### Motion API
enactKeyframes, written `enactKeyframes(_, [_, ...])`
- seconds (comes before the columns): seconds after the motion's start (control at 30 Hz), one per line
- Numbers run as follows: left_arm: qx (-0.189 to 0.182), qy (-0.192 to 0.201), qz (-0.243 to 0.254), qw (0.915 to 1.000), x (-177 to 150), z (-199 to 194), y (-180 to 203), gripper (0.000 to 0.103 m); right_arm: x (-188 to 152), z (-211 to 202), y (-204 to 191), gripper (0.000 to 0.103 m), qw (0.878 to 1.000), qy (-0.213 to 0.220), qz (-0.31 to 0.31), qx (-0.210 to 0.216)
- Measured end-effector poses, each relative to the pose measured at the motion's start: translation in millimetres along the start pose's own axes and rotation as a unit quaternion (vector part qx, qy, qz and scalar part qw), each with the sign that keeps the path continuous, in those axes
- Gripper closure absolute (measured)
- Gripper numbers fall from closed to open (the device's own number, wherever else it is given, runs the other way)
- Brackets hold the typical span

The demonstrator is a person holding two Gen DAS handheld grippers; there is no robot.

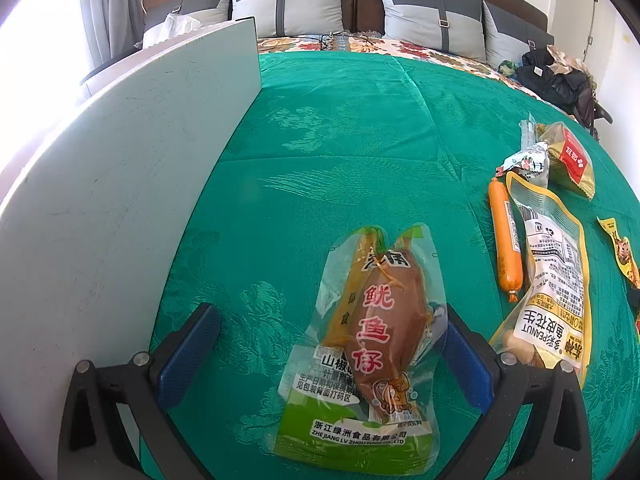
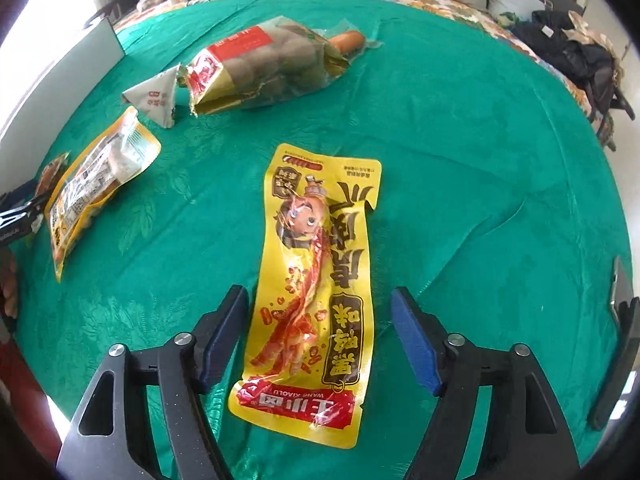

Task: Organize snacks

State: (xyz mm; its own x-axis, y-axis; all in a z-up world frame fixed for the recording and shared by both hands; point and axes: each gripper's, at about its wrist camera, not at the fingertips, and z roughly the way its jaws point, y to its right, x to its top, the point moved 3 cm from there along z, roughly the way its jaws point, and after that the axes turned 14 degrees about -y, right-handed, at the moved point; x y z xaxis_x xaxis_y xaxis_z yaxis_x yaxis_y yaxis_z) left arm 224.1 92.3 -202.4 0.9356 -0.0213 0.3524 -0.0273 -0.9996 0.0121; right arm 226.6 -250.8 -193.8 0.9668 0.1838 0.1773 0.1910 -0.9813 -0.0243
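Note:
A clear and green squid snack packet (image 1: 372, 344) lies on the green cloth between the open fingers of my left gripper (image 1: 332, 340). A long yellow chicken-feet packet (image 2: 316, 292) lies flat between the open fingers of my right gripper (image 2: 320, 328). Neither gripper holds anything. To the right in the left wrist view lie an orange sausage (image 1: 506, 240), a yellow peanut packet (image 1: 548, 280) and a red and gold bag (image 1: 568, 160). The right wrist view shows the peanut packet (image 2: 100, 176), the red and gold bag (image 2: 260, 68) and a small white triangular packet (image 2: 154, 94).
A white board or box wall (image 1: 120, 180) stands at the left on the green cloth (image 1: 360, 140). Grey pillows (image 1: 288, 4) line the headboard behind. Dark clothes (image 1: 556, 76) are piled at the far right. A dark edge (image 2: 616, 340) shows at the right.

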Motion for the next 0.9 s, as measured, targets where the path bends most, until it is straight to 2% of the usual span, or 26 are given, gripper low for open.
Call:
enactKeyframes(0.03, [0.0, 0.0, 0.0, 1.0, 0, 0, 0, 0.0, -5, 3, 3, 0.013, 1.0, 0.012, 0.001, -0.004])
enactKeyframes(0.07, [0.0, 0.0, 0.0, 1.0, 0, 0, 0, 0.0, -12, 4, 4, 0.011, 0.999, 0.036, -0.004, -0.012])
enactKeyframes(0.2, [0.001, 0.0, 0.0, 1.0, 0, 0, 0, 0.0, -31, 2, 6, 0.009, 0.994, 0.11, 0.001, -0.011])
enactKeyframes(0.9, [0.001, 0.0, -0.001, 1.0, 0, 0, 0, 0.0, -30, 1, 5, 0.007, 0.994, 0.109, 0.002, -0.009])
